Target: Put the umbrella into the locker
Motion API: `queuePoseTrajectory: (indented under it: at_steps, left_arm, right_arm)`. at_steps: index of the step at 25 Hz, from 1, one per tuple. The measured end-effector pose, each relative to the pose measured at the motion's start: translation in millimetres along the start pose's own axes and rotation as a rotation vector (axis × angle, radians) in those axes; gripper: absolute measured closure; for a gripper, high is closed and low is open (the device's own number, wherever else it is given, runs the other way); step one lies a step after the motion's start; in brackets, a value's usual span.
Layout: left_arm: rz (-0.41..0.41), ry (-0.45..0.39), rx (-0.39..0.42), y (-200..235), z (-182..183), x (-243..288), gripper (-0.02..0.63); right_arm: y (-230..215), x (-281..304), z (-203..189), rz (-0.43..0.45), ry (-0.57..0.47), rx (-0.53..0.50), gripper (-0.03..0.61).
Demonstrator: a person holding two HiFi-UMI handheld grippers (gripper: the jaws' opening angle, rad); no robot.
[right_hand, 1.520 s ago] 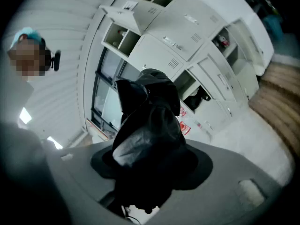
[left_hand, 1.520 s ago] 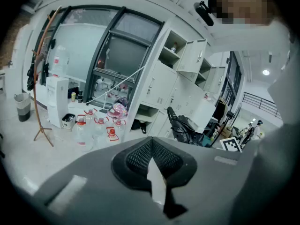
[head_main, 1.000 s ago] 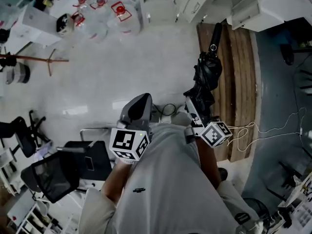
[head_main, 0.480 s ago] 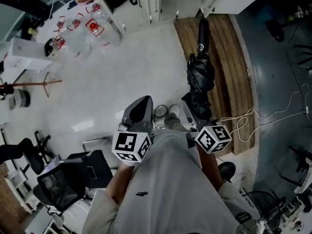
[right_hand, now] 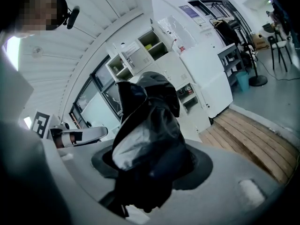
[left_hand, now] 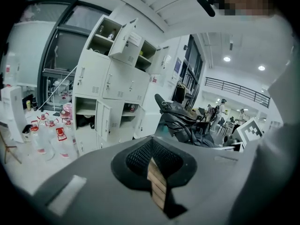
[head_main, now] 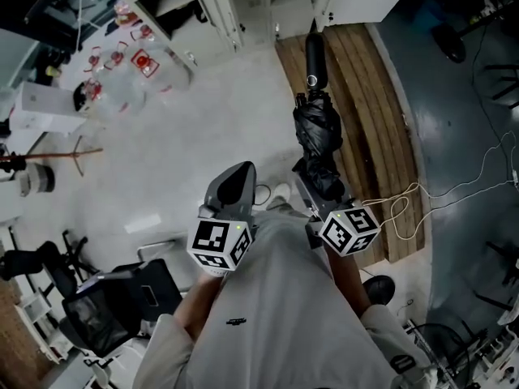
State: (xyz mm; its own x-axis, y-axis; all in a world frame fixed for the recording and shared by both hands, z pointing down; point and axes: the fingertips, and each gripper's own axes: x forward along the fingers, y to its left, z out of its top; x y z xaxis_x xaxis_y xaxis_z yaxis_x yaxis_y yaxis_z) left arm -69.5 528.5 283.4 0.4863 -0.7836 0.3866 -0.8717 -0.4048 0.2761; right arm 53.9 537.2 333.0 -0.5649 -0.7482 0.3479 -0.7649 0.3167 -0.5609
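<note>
A folded black umbrella [head_main: 318,132] sticks out ahead of my right gripper [head_main: 316,186], its handle [head_main: 315,55] pointing toward the white lockers [head_main: 212,10]. The right gripper is shut on the umbrella's bunched fabric [right_hand: 147,139], which fills the right gripper view. My left gripper [head_main: 237,177] is beside it on the left, shut and holding nothing; its jaws meet in the left gripper view [left_hand: 154,172]. That view also shows the umbrella [left_hand: 183,123] at right and the lockers [left_hand: 112,83] ahead, with an open lower compartment [left_hand: 86,118] and an open upper door [left_hand: 125,36].
Large water bottles [head_main: 134,71] stand on the floor left of the lockers. A wooden platform [head_main: 365,112] runs along the right, with a loose cable [head_main: 438,193] beside it. An office chair [head_main: 105,306] is at lower left and a coat stand [head_main: 49,156] lies at far left.
Both grippers have moved forward together toward the lockers, which now show larger at the top of the head view. The umbrella stays held in the right gripper.
</note>
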Motion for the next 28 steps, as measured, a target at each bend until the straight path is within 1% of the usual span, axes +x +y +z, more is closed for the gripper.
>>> queuePoseTrajectory:
  at_steps: [3,6,10,14,17,21,24,28]
  left_arm:
    - [-0.005,-0.003,0.001,-10.4,0.0,4.0,0.595]
    - [-0.011,0.009,-0.007,-12.2,2.1,8.9,0.595]
    - [-0.027,0.02,-0.014,-4.8,1.7,16.1,0.595]
    - [-0.047,0.033,-0.014,6.1,-0.1,31.8,0.595]
    - [-0.069,0.026,-0.006,18.3,16.1,52.9,0.595]
    - [-0.09,0.027,-0.025,41.8,39.0,84.3,0.595]
    - [-0.127,0.037,-0.025,53.7,56.4,108.7,0.595]
    - [-0.169,0.047,-0.025,75.4,80.0,136.3,0.595]
  right_arm:
    - [-8.9,-3.3,5.1,0.003,0.0,-0.008,0.316]
    - [-15.3,-1.6,12.8,-0.006,-0.006,0.006,0.316]
    - [-19.0,3.5,15.1,-0.015,-0.013,0.032,0.315]
    - [-22.7,9.9,17.8,-0.031,-0.02,0.035,0.316]
    - [-28.5,23.1,30.6,-0.06,-0.03,0.053,0.316]
    - [-31.3,50.7,52.3,-0.092,-0.034,0.062,0.316]
    - [-35.8,71.2,71.9,-0.129,-0.052,0.06,0.316]
    - [-38.3,101.5,96.9,-0.167,-0.078,0.084,0.316]
